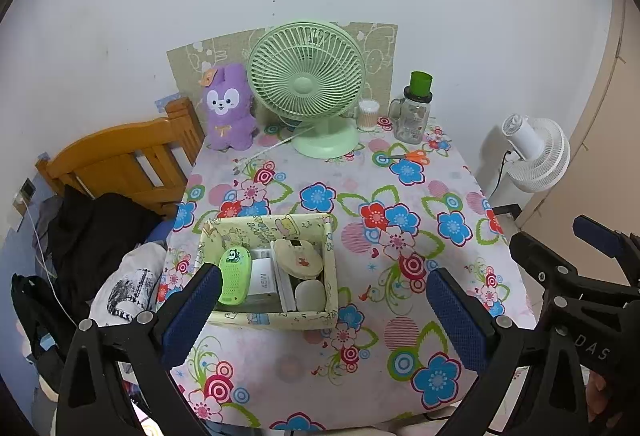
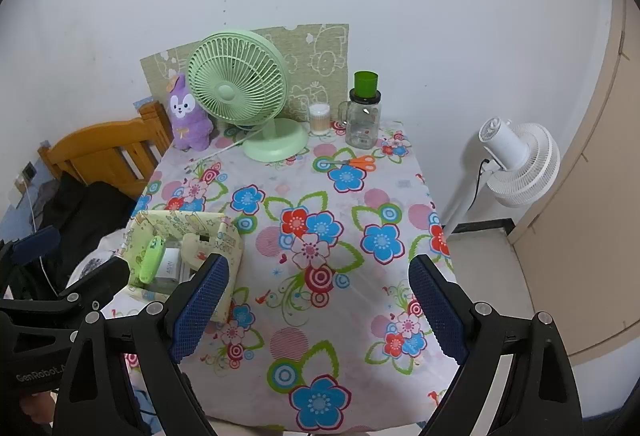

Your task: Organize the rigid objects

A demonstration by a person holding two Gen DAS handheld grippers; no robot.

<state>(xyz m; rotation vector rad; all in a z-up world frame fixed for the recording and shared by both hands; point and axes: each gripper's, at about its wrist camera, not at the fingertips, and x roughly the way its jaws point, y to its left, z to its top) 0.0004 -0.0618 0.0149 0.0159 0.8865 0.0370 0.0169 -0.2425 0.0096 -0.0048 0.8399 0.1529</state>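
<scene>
At twelve o'clock a smooth matt plastic green fan (image 1: 306, 84) stands beside a fuzzy purple plush toy (image 1: 229, 108); the clear jar (image 1: 412, 118) looks glossy. A printed, matt tablecloth (image 1: 400, 196) covers the table.

Table (image 1: 460, 156) with floral cloth carries box (image 1: 328, 276), green fan (image 1: 306, 84), plush toy (image 1: 230, 108), jar (image 1: 414, 116), scissors (image 1: 414, 156).
</scene>
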